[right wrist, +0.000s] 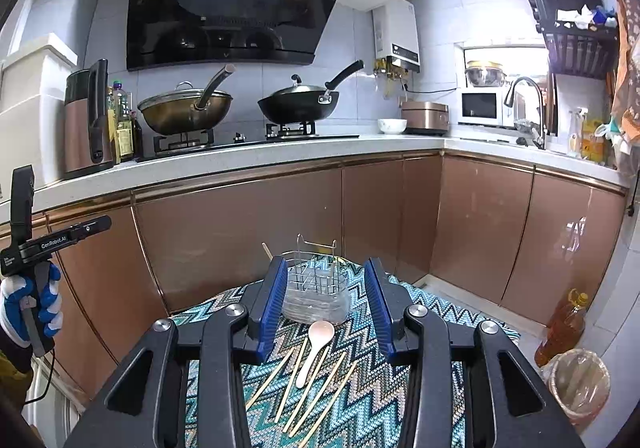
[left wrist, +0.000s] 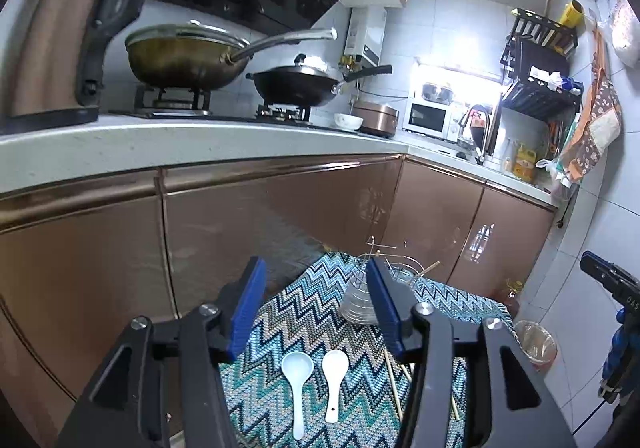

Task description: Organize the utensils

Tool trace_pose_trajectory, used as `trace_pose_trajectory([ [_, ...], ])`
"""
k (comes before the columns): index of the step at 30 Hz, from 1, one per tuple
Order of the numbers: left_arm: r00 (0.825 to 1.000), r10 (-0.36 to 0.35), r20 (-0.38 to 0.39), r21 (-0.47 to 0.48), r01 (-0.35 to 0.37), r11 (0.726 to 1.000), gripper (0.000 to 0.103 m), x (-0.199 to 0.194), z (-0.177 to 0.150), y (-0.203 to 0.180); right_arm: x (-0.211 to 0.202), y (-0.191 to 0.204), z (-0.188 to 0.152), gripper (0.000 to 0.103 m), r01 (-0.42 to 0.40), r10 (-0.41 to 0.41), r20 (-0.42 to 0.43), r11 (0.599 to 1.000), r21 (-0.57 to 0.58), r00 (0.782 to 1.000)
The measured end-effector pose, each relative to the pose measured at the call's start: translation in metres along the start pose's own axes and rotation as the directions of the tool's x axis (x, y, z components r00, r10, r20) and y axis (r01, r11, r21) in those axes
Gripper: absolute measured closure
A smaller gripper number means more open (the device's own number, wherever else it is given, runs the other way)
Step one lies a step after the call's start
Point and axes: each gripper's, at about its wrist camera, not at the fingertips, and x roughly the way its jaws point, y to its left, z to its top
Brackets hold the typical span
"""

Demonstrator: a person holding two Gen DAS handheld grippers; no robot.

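Zigzag cloth (right wrist: 360,408) over small table, largest thing in play; slick, could slide or bunch under any dragging pickup. Brown cabinets (right wrist: 248,232) right behind the table, so little room on the far side.

Wire caddy (right wrist: 314,280) on clear tray at far end of cloth, upright, light-looking. Likely to tip or skate if bumped by a jaw or by a long utensil dropped in at an angle. One stick already poking out of it to the side in left view.

Left gripper (left wrist: 316,312) empty, jaws moderately apart, above cloth, nothing between pads. Right gripper (right wrist: 326,308) empty too, narrower gap, aimed at caddy. Gloved hand (right wrist: 30,308) on the other tool visible at left edge of right view.

Two white spoons (left wrist: 296,384) side by side, bowls toward caddy, just below left jaws. Rounded, glossy handles: could squirt out of a flat pinch.

Beige spoon (right wrist: 314,350) lying across loose chopsticks (right wrist: 308,396), fanned and overlapping. Lifting spoon could roll sticks off table edge. Thin sticks flat on cloth: pads may snag fabric, grab two at once, or miss. More sticks (left wrist: 394,388) partly hidden under left tool's right finger; count unclear.
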Motion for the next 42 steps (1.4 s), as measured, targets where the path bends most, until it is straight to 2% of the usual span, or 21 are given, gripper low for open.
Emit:
trace_pose_trajectory([
  [6,0.999,0.004,0.036,0.015,-0.004,1.0,0.045,-0.028,-0.004,-0.002,-0.02,0.006,-0.001,0.061,0.008,-0.008,0.017,1.0,-0.004,1.0],
  [16,0.999,-0.026,0.035,0.032,0.025,0.999,0.044,-0.043,-0.007,-0.005,-0.037,0.013,0.0,0.06,0.01,-0.01,0.033,1.0,-0.011,0.999],
  [31,0.998,-0.026,-0.057,0.03,0.027,0.999,0.044,0.0,-0.02,-0.001,-0.007,-0.004,-0.014,0.06,0.015,-0.015,-0.033,1.0,0.018,0.999],
  [42,0.988,-0.017,-0.156,0.012,0.019,1.0,0.044,0.045,-0.036,0.004,0.039,-0.02,-0.033,0.06,0.023,-0.016,-0.141,0.998,0.05,0.99],
])
